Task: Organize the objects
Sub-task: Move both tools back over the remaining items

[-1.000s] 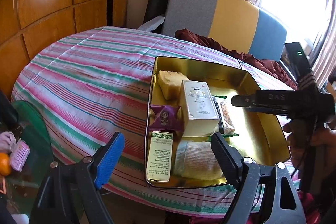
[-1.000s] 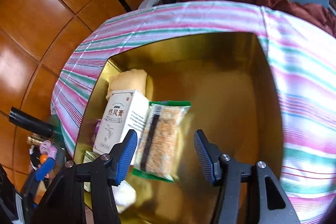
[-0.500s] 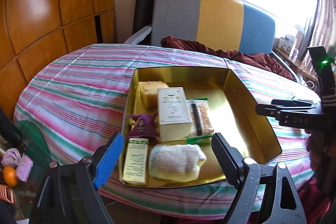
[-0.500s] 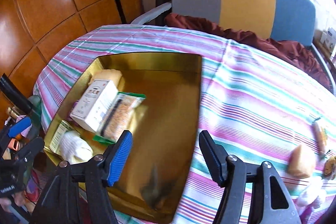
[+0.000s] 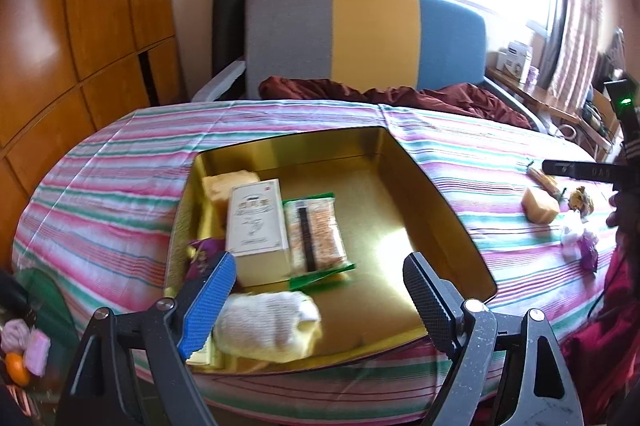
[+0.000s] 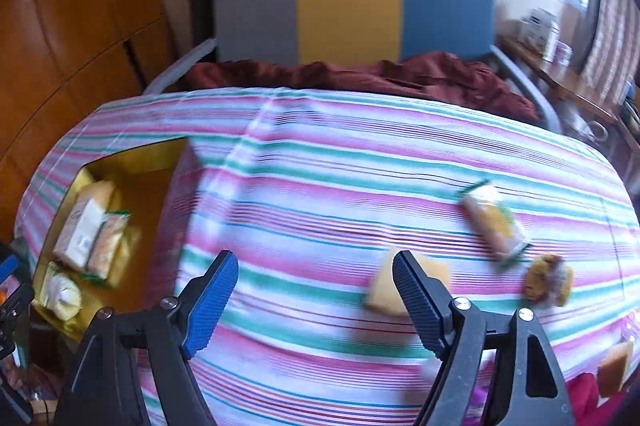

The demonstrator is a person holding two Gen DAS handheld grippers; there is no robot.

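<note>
A gold tin tray on the striped tablecloth holds a white box, a green-edged cracker pack, a yellow cake, a purple packet and a white rolled cloth. My left gripper hovers open over the tray's near edge, holding nothing. My right gripper is over bare cloth right of the tray, its jaws opening with nothing between them. Beside its right finger lies a yellow cake wedge. Further right lie a snack pack and a wrapped bun.
A grey, yellow and blue chair back with a maroon cloth stands behind the table. Wooden panels line the left wall. More small wrapped items sit near the table's right edge, with an orange piece at the lower right.
My right gripper left the cracker pack in the tray, swung right across the table to the loose snacks and widened its jaws. The left gripper drew back a little and rolled slightly.
</note>
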